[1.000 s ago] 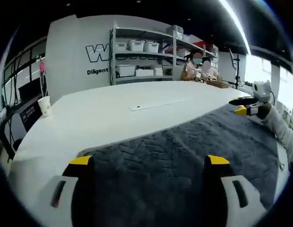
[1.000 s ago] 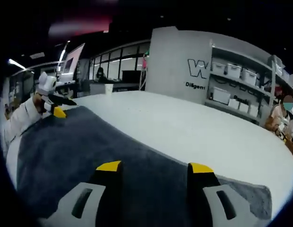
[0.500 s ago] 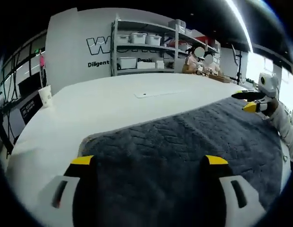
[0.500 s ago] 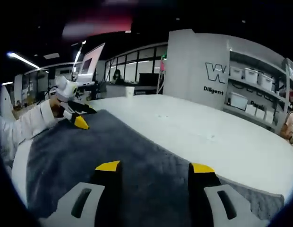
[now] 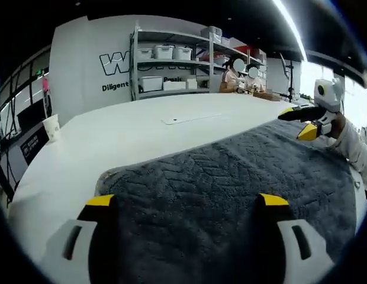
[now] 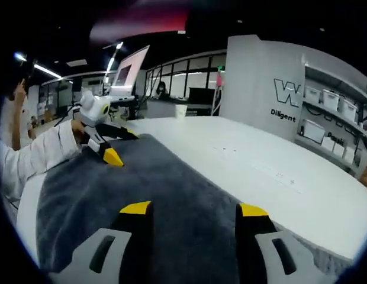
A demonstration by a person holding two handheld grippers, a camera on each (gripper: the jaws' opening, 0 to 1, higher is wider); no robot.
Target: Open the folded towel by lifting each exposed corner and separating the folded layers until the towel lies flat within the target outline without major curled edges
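Left gripper view: the left tool [image 5: 186, 201] is hanging wide open over the gray towel [image 5: 231, 183], which is lying spread on the white table [image 5: 136, 127]. The right tool [image 6: 193, 208] is also gaping above the towel, probably both scouting edges to flatten.

The towel [image 5: 231, 177] is lying spread across the white table [image 5: 130, 133], a dark grey cloth with a quilted, herringbone-like weave. In the left gripper view it is running from 6 o'clock out toward 3 o'clock, its far edge sitting as a slightly raised, rolled lip and its near corner at 9 o'clock rounding off. In the right gripper view it is stretching from 6 toward 10 o'clock, mostly flat.
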